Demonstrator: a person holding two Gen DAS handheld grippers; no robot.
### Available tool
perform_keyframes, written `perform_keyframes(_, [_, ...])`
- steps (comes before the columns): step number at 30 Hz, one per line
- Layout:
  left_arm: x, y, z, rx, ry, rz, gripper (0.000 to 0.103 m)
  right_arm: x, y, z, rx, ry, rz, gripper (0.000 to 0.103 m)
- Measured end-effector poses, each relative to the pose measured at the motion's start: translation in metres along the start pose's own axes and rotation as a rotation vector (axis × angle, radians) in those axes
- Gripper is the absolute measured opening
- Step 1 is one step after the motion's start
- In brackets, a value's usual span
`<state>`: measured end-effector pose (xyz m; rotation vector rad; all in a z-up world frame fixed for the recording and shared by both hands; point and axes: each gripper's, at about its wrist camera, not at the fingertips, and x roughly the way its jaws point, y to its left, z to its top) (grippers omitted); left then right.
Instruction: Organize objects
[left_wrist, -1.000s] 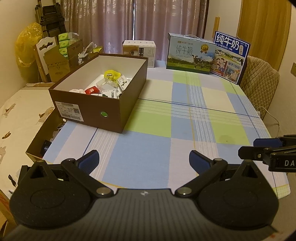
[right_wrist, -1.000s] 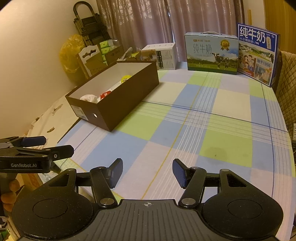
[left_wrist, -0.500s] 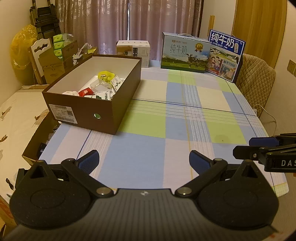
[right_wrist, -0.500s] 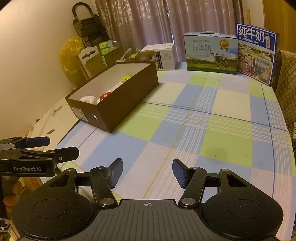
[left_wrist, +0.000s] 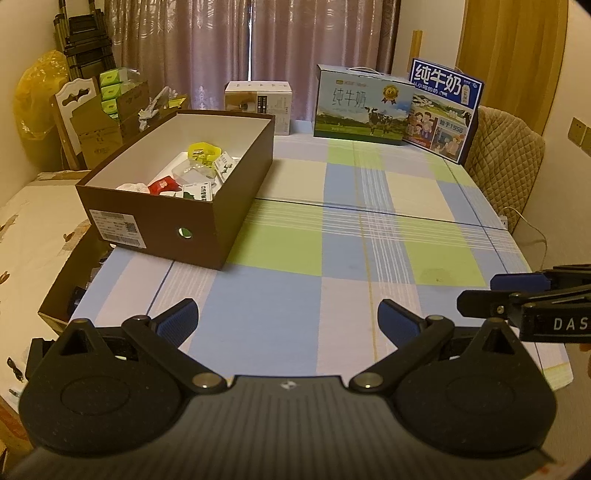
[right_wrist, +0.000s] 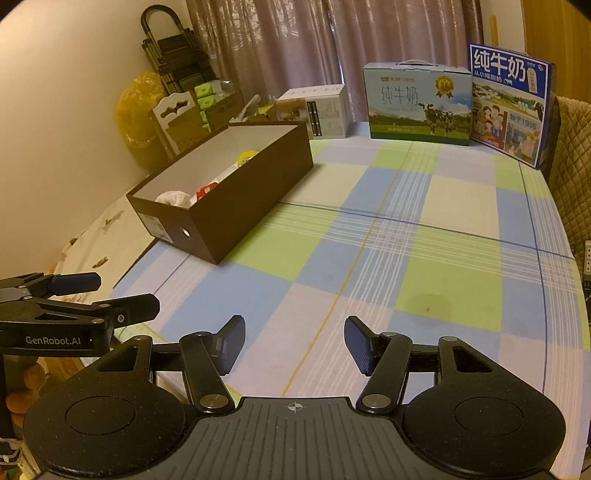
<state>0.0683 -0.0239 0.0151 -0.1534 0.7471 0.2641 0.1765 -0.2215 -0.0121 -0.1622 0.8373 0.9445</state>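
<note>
A brown shoebox (left_wrist: 207, 225) (right_wrist: 243, 206) stands on the left of the checked tablecloth (left_wrist: 332, 258) (right_wrist: 406, 258). Inside lie several small things: a yellow piece (left_wrist: 203, 150), a red packet (left_wrist: 161, 184), white packets (left_wrist: 197, 191) and crumpled white material (right_wrist: 173, 197). My left gripper (left_wrist: 288, 319) hovers open over the near table edge, nothing between its fingers. My right gripper (right_wrist: 293, 345) is also open and empty, near the front edge. Each gripper shows at the side of the other's view: the right gripper (left_wrist: 517, 295), the left gripper (right_wrist: 85, 299).
Two milk cartons (left_wrist: 364, 107) (left_wrist: 445, 110) and a white box (left_wrist: 258, 103) stand along the far edge. A padded chair (left_wrist: 506, 151) is at the right. Cardboard boxes (left_wrist: 107, 122), a yellow bag (left_wrist: 35, 96) and a folded ladder (right_wrist: 173, 55) crowd the left.
The left wrist view has pulled back and turned a little, so the shoebox sits smaller and further off. Both grippers stay open; the left gripper has edged forward in the right view.
</note>
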Motion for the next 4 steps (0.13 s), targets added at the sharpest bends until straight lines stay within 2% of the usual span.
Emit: perform_keyframes(4, [0.001, -0.001, -0.0002, 0.001, 0.002, -0.001, 0.102, 0.0006, -0.0018, -0.0011, 0.001, 0.001, 0.0, 0.057])
